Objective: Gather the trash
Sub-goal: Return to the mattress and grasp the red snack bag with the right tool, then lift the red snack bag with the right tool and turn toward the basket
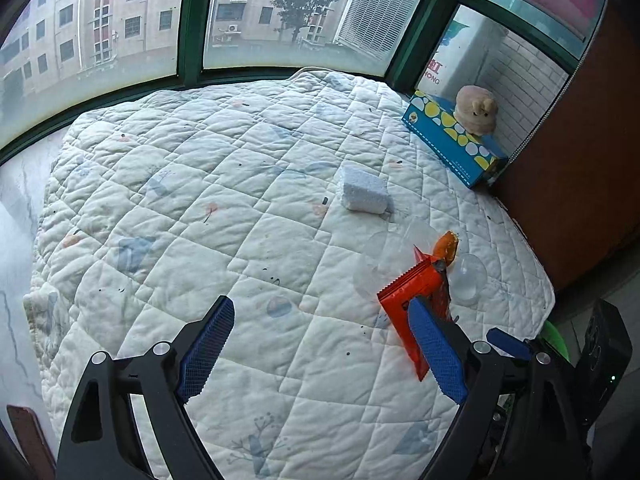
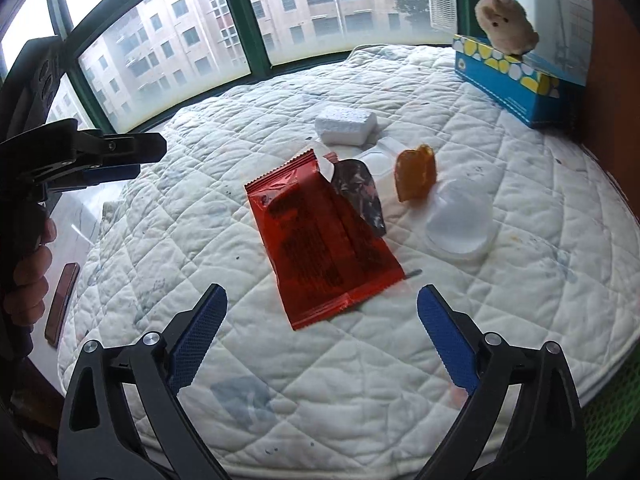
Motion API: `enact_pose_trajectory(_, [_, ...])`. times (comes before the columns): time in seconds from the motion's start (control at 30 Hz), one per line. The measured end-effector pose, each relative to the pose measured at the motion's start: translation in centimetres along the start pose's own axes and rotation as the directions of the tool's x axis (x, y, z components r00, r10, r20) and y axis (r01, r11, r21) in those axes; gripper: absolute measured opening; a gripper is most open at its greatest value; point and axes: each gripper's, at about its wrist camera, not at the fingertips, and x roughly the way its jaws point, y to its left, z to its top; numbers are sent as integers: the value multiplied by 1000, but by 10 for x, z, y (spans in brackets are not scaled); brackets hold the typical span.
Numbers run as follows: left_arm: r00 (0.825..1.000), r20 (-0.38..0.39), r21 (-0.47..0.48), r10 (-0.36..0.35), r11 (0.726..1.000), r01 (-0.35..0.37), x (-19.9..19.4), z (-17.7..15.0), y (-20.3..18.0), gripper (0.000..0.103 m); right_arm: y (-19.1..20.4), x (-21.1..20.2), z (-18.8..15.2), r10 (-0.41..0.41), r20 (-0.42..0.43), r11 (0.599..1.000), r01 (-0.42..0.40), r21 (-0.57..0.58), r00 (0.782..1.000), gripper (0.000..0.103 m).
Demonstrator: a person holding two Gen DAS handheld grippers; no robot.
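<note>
A torn red snack wrapper (image 2: 320, 236) lies on the white quilted mat (image 2: 360, 380), just ahead of my open, empty right gripper (image 2: 322, 294). Beyond it lie an orange scrap (image 2: 415, 172), a clear plastic cup on its side (image 2: 460, 224), a clear plastic tray (image 2: 380, 160) and a white foam block (image 2: 346, 125). In the left wrist view the wrapper (image 1: 412, 300) lies by my right fingertip, with the foam block (image 1: 365, 193) farther off. My left gripper (image 1: 322, 306) is open and empty above the mat (image 1: 200, 200); it also shows in the right wrist view (image 2: 132, 160) at the far left.
A blue tissue box (image 2: 516, 84) with a plush toy (image 2: 506, 26) on it stands at the back right by a brown wall (image 1: 580, 180). Green-framed windows (image 1: 192, 20) run behind the mat. A dark phone-like slab (image 2: 62, 304) lies on the marble ledge at the left. Green mesh (image 2: 612, 420) shows at the lower right.
</note>
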Motion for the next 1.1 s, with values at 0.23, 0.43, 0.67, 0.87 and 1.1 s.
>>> enact_pose_trajectory(0.23, [1000,-21,-25,4,1000,-5,10,2,17,86,8,43,27,-18,-32,996,15,-83,999,98])
enact_pose_trajectory(0.43, [999,-38,-34,3,999,-4,18,4,25,86,5,69,33,-26,-76,994,18,-104,997,98])
enact_pose_trajectory(0.67, [999,-51,-26,7,1000,-8,26,3,24,86,-5,77,30,-22,-103,997,15,-74,994,88])
enact_pose_trajectory(0.87, [998,-61,-27,7,1000,-9,33,0,19,86,-8,69,27,-18,-99,998,12,-60,995,79])
enact_pose_trajectory(1.1, [999,-38,-35,6,999,-7,29,-4,15,86,-12,54,21,-15,-77,1000,13,-25,997,74])
